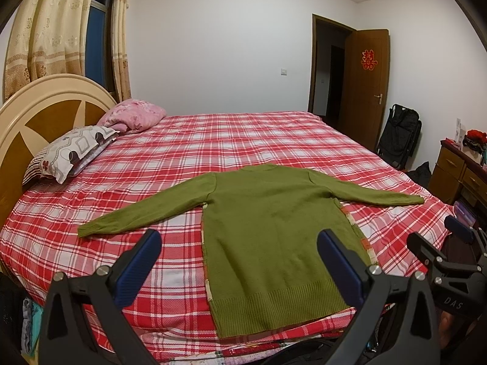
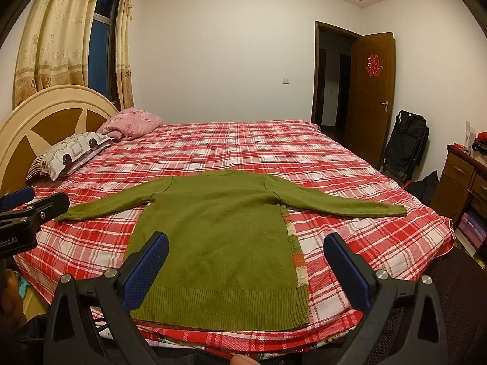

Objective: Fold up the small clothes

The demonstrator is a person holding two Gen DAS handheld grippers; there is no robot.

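- A green knitted sweater [image 1: 274,228] lies flat, back up, on a bed with a red and white checked sheet [image 1: 243,140]. Both sleeves are spread out to the sides and the ribbed hem is nearest the bed's near edge.
- A strip of patterned cloth [image 2: 296,252] shows along one side edge of the sweater; whether it is a lining or a second garment beneath cannot be told.
- Likely handling: the knit looks soft, limp and light. It should drape and stretch when lifted, not hold a shape, so a pinch on one layer may drag the rest.
- Good places to take hold, as a judgement: the ribbed cuffs and the ribbed hem corners, where the fabric is thicker.
- The left gripper [image 1: 240,267] is held above the near edge of the bed with its fingers spread wide and nothing between them. The sweater's hem and lower body lie ahead of and between its fingers, with the left sleeve [image 1: 143,210] beyond its left finger.
- The right gripper [image 2: 246,267] is also wide open and empty, just beside the left one. The sweater's body lies between its fingers, with the right sleeve [image 2: 341,203] beyond its right finger.
- Neither gripper touches the sweater; both point forward along the bed, roughly level.
- Two pillows [image 1: 76,149] sit well beyond the fingers, by the headboard.
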